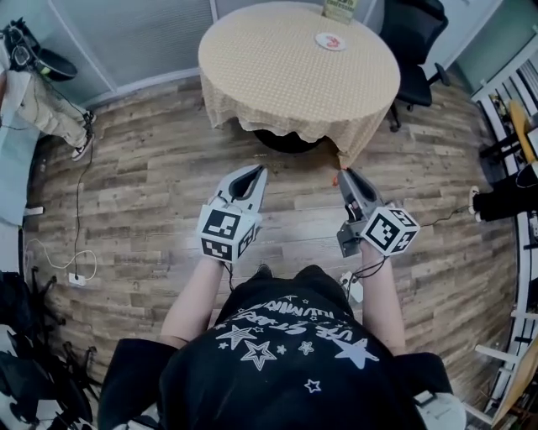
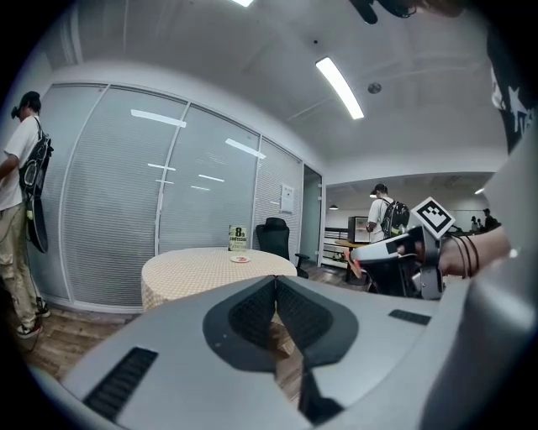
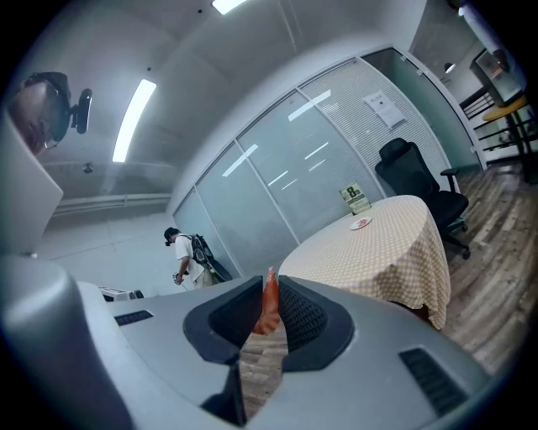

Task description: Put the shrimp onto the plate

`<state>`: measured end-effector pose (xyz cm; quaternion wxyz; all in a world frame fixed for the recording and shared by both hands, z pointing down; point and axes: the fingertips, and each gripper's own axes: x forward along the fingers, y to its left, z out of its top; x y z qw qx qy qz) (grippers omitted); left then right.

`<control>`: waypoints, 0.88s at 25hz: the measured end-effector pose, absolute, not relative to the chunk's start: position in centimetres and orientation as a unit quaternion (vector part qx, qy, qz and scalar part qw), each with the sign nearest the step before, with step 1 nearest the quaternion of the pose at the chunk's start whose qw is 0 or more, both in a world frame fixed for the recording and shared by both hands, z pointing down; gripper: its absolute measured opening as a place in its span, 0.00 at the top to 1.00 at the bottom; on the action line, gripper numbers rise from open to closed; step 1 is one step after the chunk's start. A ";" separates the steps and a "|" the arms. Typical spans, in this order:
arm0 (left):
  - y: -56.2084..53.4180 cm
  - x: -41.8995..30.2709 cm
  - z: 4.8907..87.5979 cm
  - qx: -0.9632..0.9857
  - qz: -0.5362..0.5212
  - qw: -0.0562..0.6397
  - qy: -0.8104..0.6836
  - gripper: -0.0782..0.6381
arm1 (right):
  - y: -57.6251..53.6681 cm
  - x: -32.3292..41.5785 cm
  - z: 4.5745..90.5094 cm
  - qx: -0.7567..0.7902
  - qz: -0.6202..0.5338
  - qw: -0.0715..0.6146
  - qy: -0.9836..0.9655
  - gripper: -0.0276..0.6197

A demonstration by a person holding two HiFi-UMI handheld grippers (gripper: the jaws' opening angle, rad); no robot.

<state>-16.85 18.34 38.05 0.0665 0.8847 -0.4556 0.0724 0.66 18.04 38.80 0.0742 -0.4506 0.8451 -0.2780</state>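
An orange shrimp (image 3: 270, 304) is pinched upright between the jaws of my right gripper (image 3: 269, 296), its tip poking out at the gripper's nose (image 1: 336, 177). A small white plate (image 1: 330, 40) with a red mark lies at the far side of the round table (image 1: 277, 76); it also shows as a small plate (image 3: 361, 223) in the right gripper view and a plate (image 2: 240, 259) in the left one. My left gripper (image 1: 251, 176) is shut with nothing between its jaws. Both grippers hover over the floor, short of the table.
The table has a beige checked cloth. A black office chair (image 1: 418, 42) stands at its right. A green sign (image 1: 339, 8) sits behind the plate. A person (image 1: 38, 101) stands at the far left. Cables (image 1: 76, 252) lie on the wooden floor. Shelving (image 1: 517, 101) lines the right side.
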 end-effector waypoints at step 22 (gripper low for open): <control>11.1 -16.0 39.0 0.869 0.088 0.080 -0.480 0.88 | 8.5 1.4 40.0 -0.429 -0.291 0.068 0.852 0.85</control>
